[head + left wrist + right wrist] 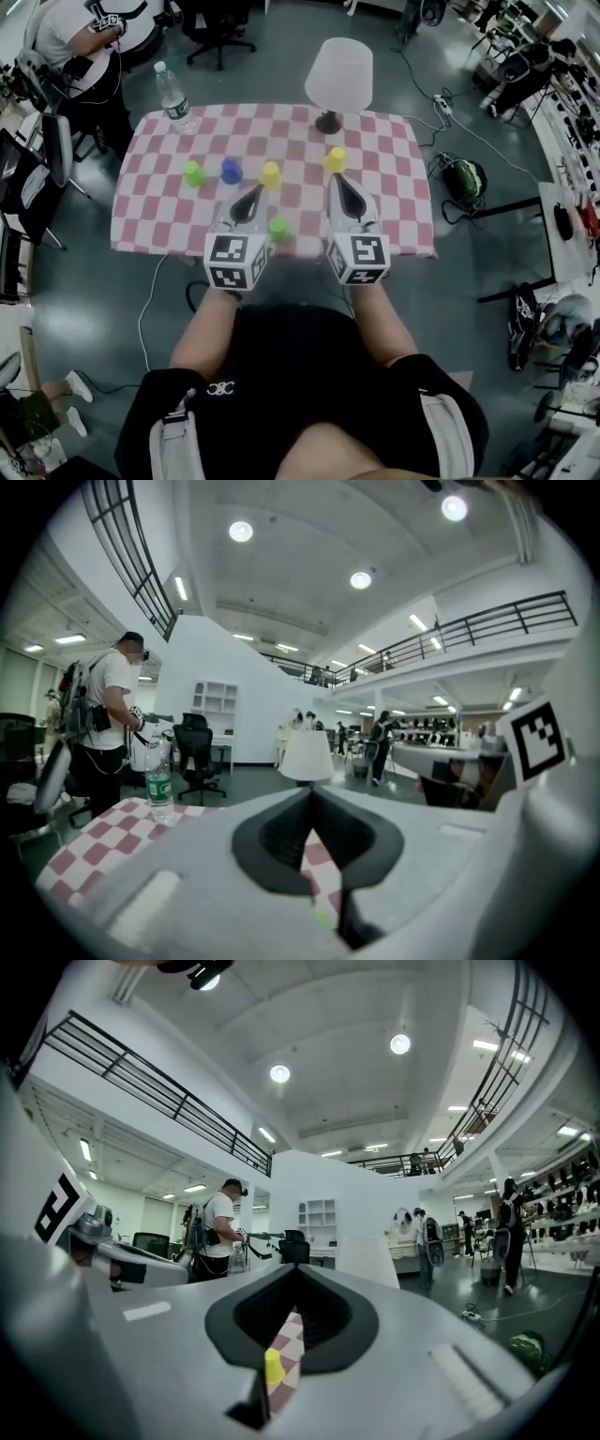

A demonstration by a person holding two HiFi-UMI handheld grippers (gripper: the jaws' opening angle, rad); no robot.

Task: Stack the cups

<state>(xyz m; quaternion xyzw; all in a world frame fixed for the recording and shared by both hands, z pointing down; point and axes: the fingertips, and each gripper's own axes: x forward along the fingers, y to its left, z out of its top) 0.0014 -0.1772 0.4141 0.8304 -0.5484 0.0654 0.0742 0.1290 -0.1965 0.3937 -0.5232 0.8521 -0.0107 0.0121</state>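
Five small cups stand upside down on the checkered table (150, 225): a green cup (193, 172), a blue cup (231, 170) and a yellow cup (271, 174) in a row, a second yellow cup (335, 159) further right, and a second green cup (278, 230) near the front edge. My left gripper (255, 192) (311, 794) is shut and empty, its tip just short of the middle yellow cup. My right gripper (339, 180) (298, 1271) is shut and empty, just behind the right yellow cup. A yellow cup (273, 1368) shows through the slit below the right jaws.
A white-shaded lamp (337, 80) stands at the table's far edge and a water bottle (173, 98) at its far left corner. Office chairs, cables and people surround the table. A person (108, 724) stands beyond the bottle.
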